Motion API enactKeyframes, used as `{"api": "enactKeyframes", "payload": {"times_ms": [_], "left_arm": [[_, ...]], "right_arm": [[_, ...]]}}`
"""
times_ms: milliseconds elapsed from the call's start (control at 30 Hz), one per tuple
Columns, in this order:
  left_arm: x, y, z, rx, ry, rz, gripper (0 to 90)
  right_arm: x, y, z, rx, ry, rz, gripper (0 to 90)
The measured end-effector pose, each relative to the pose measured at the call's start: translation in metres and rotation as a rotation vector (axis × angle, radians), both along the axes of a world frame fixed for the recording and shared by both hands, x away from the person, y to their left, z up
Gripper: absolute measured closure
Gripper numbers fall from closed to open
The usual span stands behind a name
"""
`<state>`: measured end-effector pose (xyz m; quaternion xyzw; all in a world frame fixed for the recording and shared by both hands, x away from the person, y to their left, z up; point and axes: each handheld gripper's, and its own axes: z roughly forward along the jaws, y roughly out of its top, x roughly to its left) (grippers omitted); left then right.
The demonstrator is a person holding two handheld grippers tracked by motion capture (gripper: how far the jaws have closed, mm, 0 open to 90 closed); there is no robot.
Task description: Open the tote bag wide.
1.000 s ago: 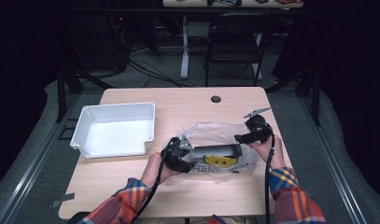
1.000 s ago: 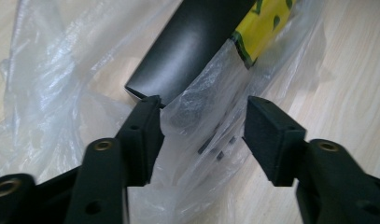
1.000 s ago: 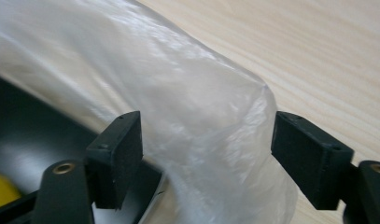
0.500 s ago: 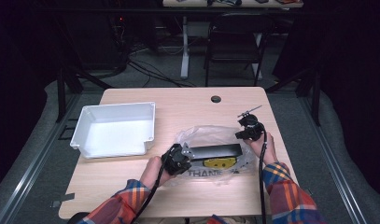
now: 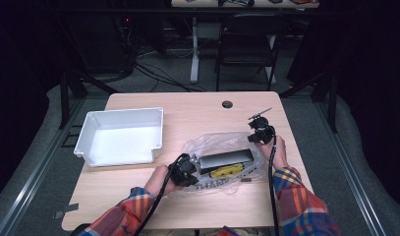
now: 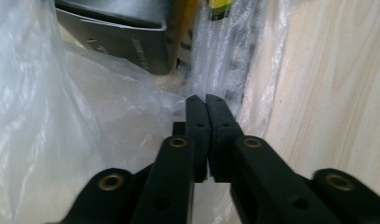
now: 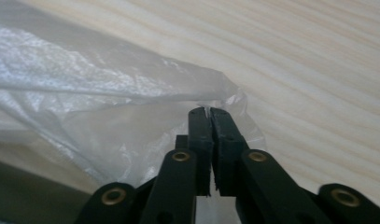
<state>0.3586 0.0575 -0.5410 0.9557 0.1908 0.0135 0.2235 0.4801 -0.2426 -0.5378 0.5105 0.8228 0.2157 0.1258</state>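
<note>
A clear plastic bag (image 5: 222, 142) lies on the wooden table (image 5: 197, 110), with a flat grey box (image 5: 224, 158) and a yellow item (image 5: 226, 170) inside it. My left gripper (image 5: 190, 166) is at the bag's left end, jaws pressed together on the film (image 6: 47, 116) in front of the grey box (image 6: 117, 32). My right gripper (image 5: 259, 138) pinches the bag's right edge (image 7: 108, 93), and a sliver of film shows at its tips. Both pairs of jaws have just closed and then eased open very slightly, with the film still between them.
A white tray (image 5: 124, 112) stands on the table's left side, close to the bag. A round cable hole (image 5: 227, 104) is near the far edge. A small dark piece (image 5: 245, 180) lies just in front of the bag. A chair (image 5: 246, 44) stands beyond the table.
The right gripper came down and slightly left onto the bag's right edge. Both grippers went from open to shut on the film. The left hand stayed in place.
</note>
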Motion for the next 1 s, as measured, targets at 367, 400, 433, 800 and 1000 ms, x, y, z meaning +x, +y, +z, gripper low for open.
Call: {"api": "enactKeyframes", "payload": {"times_ms": [367,400,433,800,1000], "left_arm": [[0.002,0.006,0.027,-0.096,-0.039,0.073,48.1],[0.002,0.006,0.029,-0.104,-0.038,0.077,45.0],[0.002,0.007,0.031,-0.108,-0.045,0.081,42.6],[0.011,0.014,0.056,-0.152,-0.105,0.124,25.3],[0.015,0.014,0.056,-0.136,-0.107,0.139,20.9]], "right_arm": [[-0.028,0.004,0.031,0.049,-0.083,0.047,42.2],[-0.031,0.003,0.034,0.056,-0.095,0.048,40.5],[-0.033,0.001,0.038,0.065,-0.104,0.059,37.9],[-0.079,-0.019,0.077,0.147,-0.131,0.119,20.3],[-0.11,-0.032,0.079,0.141,-0.129,0.122,14.7]]}}
